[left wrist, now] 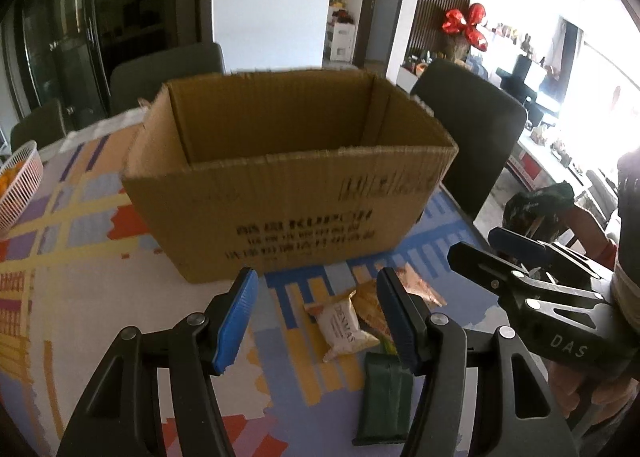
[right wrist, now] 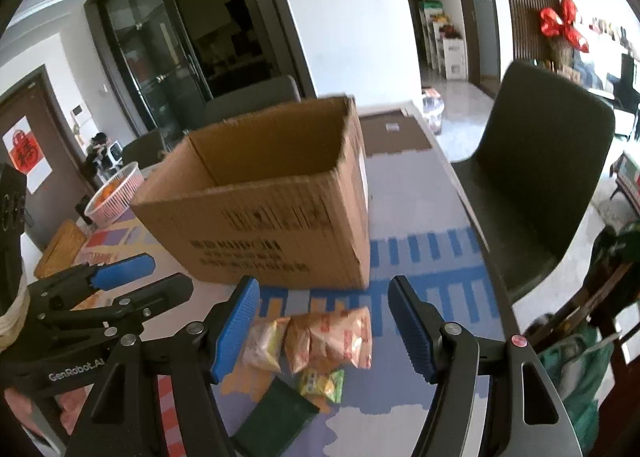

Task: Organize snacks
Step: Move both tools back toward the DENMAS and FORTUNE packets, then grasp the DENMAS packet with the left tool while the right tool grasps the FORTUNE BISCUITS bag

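Left hand-held gripper [left wrist: 316,319], left wrist view: jaws parted and empty above a white snack packet [left wrist: 345,331], whose long axis runs roughly along the line the jaws point. A dark green packet [left wrist: 386,401] lies nearer the desk's [left wrist: 80,297] near edge; the open cardboard box [left wrist: 292,193] stands just beyond. Right hand-held gripper [right wrist: 324,327], right wrist view: jaws apart, empty, framing the orange snack packets [right wrist: 340,337] and a yellow-green packet [right wrist: 322,383]. Judgement: the white packet is nearer the left hand, the orange ones nearer the right.
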`<state>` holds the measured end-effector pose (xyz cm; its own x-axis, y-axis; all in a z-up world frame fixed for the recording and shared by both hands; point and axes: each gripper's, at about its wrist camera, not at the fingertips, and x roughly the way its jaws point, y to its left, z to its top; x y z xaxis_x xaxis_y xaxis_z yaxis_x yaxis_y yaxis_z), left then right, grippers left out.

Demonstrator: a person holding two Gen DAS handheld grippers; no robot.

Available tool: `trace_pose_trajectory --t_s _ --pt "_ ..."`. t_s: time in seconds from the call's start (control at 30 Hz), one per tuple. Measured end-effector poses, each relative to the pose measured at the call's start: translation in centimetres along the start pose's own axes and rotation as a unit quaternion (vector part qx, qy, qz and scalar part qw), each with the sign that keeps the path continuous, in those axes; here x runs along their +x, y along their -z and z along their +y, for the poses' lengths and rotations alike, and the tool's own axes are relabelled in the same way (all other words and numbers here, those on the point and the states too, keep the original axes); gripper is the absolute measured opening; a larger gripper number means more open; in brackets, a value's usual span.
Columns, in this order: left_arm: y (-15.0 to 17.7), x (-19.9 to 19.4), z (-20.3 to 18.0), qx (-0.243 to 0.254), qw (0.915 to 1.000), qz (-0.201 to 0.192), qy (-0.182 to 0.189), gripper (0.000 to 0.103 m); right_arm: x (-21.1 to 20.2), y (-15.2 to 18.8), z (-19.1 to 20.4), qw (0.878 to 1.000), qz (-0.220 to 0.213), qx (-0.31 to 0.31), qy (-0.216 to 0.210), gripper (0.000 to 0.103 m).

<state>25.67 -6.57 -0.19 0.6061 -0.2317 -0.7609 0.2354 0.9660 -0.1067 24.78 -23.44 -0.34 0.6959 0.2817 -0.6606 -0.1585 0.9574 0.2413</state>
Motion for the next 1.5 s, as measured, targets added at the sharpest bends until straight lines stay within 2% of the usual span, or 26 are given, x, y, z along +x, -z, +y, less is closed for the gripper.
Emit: trace_pose_trajectory --t_s 0.43,0.73,1.07,1.2,1.37,1.5 --pt "2.5 4.8 -0.4 -0.011 0.9985 0.053 0.006 0.058 3.6 3.1 -2.5 0.997 0.050 0.061 -0.004 0.068" --pt "3.0 7.6 0.2 -0.035 0.9955 0.085 0.022 0.053 5.6 4.2 -2.9 0.994 0.077 0.077 -0.021 0.068" --pt "3.5 9.1 1.5 -0.063 0.9913 0.108 0.040 0.043 7.3 4.5 -2.8 0.991 0.095 0.085 -0.034 0.067" --pt "3.7 9.5 2.0 -0.064 0.9905 0.115 0.040 0.035 8.3 4.6 -2.7 0.989 0.108 0.089 -0.041 0.066" --pt "3.8 9.2 2.7 -0.062 0.9911 0.111 0.040 0.033 8.9 4.5 -2.3 0.989 0.112 0.080 -0.044 0.064" --pt "4.0 8.5 3.6 -0.065 0.9914 0.108 0.032 0.032 9.2 4.4 -1.6 0.991 0.112 0.067 -0.036 0.057"
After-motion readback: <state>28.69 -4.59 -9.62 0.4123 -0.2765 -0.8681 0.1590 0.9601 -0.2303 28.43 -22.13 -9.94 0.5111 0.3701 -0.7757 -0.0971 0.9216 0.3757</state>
